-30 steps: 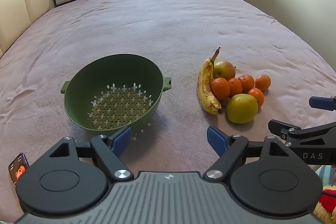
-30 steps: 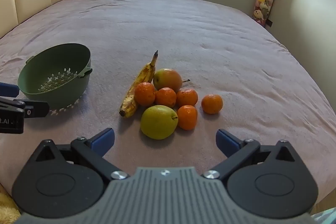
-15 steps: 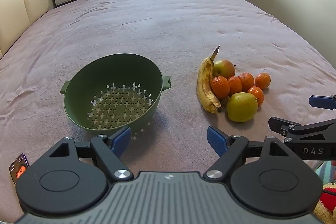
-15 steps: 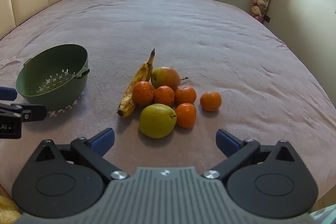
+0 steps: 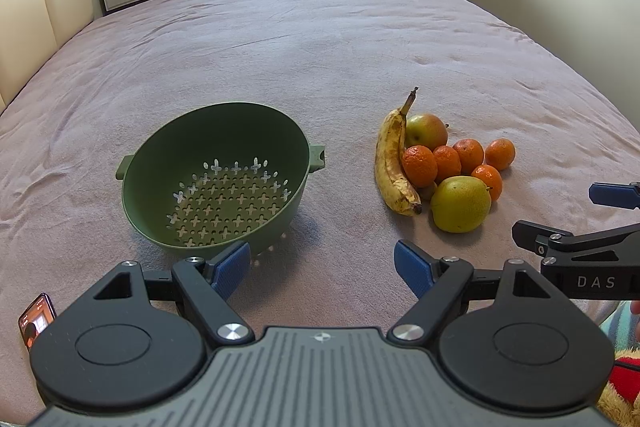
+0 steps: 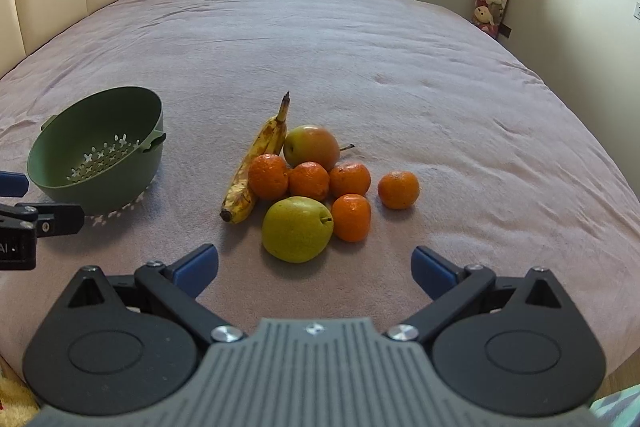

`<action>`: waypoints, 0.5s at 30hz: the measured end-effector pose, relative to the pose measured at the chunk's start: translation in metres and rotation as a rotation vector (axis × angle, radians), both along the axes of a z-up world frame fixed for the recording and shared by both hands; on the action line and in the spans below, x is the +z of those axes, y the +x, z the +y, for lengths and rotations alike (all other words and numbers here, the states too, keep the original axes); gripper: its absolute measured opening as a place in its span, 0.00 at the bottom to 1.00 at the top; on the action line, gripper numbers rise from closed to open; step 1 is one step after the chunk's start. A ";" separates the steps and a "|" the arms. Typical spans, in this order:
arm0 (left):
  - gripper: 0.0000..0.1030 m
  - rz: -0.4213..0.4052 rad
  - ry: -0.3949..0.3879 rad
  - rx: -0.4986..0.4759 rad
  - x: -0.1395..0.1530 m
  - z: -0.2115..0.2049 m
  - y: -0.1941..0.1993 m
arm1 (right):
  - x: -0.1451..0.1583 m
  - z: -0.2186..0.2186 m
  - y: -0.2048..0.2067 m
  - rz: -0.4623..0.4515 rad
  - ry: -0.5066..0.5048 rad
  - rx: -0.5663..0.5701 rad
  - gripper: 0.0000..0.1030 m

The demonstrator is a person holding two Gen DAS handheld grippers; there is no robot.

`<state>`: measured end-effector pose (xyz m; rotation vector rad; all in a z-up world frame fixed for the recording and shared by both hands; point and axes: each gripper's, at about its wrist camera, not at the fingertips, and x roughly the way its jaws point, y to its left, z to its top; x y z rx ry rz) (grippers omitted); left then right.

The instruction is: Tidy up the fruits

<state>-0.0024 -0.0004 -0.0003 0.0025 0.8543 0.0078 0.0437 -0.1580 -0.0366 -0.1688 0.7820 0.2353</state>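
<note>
**Two open claws wait near the fruit pile and the green bowl**

The left gripper (image 5: 322,267) has its two blue-tipped fingers (image 5: 230,269) spread wide apart, and it holds nothing. It hangs over the bare pinkish-purple blanket (image 5: 320,39) on the bed. At about 11 o'clock from it, just past the left fingertip, sits the round green plastic strainer bowl with cross-shaped holes (image 5: 218,179). The bowl tips a little toward the camera and has nothing in it. Its near rim is very close to that fingertip. Its small side handle (image 5: 317,157) sticks out toward the fruit.

The right gripper (image 6: 314,267) is wide open too, with nothing between its blue fingers (image 6: 432,271). At 12 o'clock, just ahead of the gap, lies the big yellow-green pear (image 6: 297,229). It touches a small orange tangerine (image 6: 351,217) on its right. Behind them three more tangerines (image 6: 309,180) sit in a row, touching each other. One more tangerine (image 6: 398,189) sits a little apart at 1 o'clock. The red and green apple (image 6: 312,147) is at the back of the pile. The long spotted yellow banana (image 6: 256,167) lies along the pile's left edge, with its stem pointing away.

Between the bowl and the banana there is a strip of bare blanket. All around the pile, to the right and far behind, the blanket is open. A lit phone (image 5: 36,319) lies at the bed's near edge, at 8 o'clock from the left claw.
</note>
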 end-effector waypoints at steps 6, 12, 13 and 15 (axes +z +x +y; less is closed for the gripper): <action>0.93 0.000 0.001 0.000 -0.001 -0.002 0.001 | 0.000 0.000 0.001 0.000 0.000 -0.001 0.96; 0.93 0.000 0.002 0.000 -0.001 -0.002 0.001 | 0.000 -0.001 0.001 0.001 0.002 -0.003 0.96; 0.93 0.000 0.002 0.000 -0.001 -0.002 0.001 | 0.000 -0.001 0.000 0.001 0.001 -0.004 0.96; 0.93 0.000 0.002 0.000 -0.001 -0.002 0.001 | 0.000 -0.002 0.000 0.001 0.003 -0.004 0.96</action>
